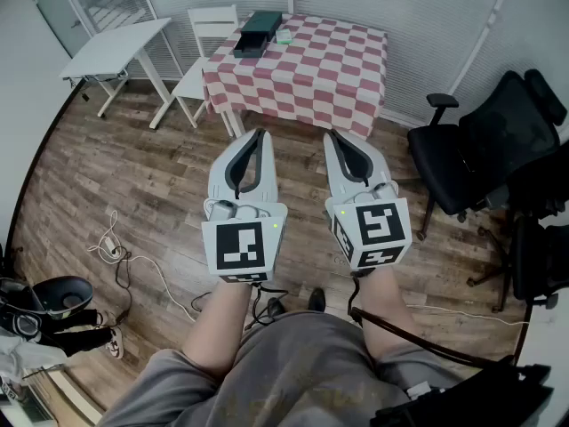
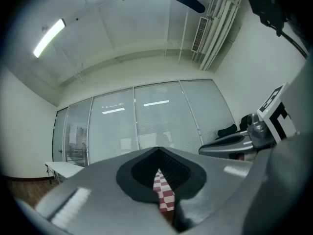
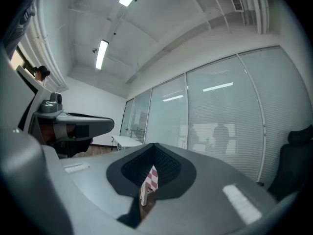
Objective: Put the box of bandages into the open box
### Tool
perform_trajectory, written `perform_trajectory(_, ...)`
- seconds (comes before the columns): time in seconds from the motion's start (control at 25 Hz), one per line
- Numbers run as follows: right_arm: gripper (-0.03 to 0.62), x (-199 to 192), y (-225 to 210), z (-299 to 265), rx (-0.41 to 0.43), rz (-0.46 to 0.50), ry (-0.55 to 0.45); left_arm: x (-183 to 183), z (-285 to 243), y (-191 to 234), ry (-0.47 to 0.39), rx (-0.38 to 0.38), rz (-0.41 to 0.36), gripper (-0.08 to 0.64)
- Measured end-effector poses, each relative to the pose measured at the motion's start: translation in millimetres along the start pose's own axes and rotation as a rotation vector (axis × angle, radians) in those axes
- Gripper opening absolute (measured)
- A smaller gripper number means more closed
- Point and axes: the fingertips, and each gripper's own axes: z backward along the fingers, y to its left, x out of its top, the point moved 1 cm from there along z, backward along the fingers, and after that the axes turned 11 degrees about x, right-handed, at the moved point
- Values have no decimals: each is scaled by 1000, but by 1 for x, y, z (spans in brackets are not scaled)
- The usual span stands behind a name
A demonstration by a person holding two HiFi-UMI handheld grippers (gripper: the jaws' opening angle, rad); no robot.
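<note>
Far ahead stands a table with a red-and-white checked cloth (image 1: 311, 65). On its far left corner sit a dark open box (image 1: 257, 34) and, just to its right, a small pale green box of bandages (image 1: 284, 36). My left gripper (image 1: 259, 135) and right gripper (image 1: 330, 135) are held side by side over the wooden floor, well short of the table, both pointing toward it. Both are shut with nothing between the jaws. In the left gripper view (image 2: 159, 152) and the right gripper view (image 3: 153, 147) only a sliver of checked cloth shows through the shut jaws.
A white folding table (image 1: 114, 47) and a white chair (image 1: 210, 27) stand left of the checked table. Black office chairs (image 1: 484, 149) crowd the right side. Cables (image 1: 116, 249) and a dark helmet-like item (image 1: 53, 296) lie on the floor at the left.
</note>
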Motion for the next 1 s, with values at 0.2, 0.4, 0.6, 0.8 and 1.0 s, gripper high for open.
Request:
perform_trajectory(0.2, 25, -7, -12, 7, 20, 0, 0, -5, -5, -18, 13, 5, -1, 0)
perform_trajectory(0.4, 26, -16, -23, 6, 54, -38, -17, -14, -12, -30, 34, 25, 1, 0)
perform_trajectory(0.6, 28, -16, -34, -14, 49, -66, -34, -23, -26, -20, 53, 41, -1, 0)
perform_trajectory(0.8, 28, -33, -42, -61, 32, -49, -2, -47, -63, 6, 63, 53, 22, 0)
perform_trajectory(1.0, 28, -44, -62, -135, -1, -34, 12, -75, -125, 42, 55, 35, 30, 0)
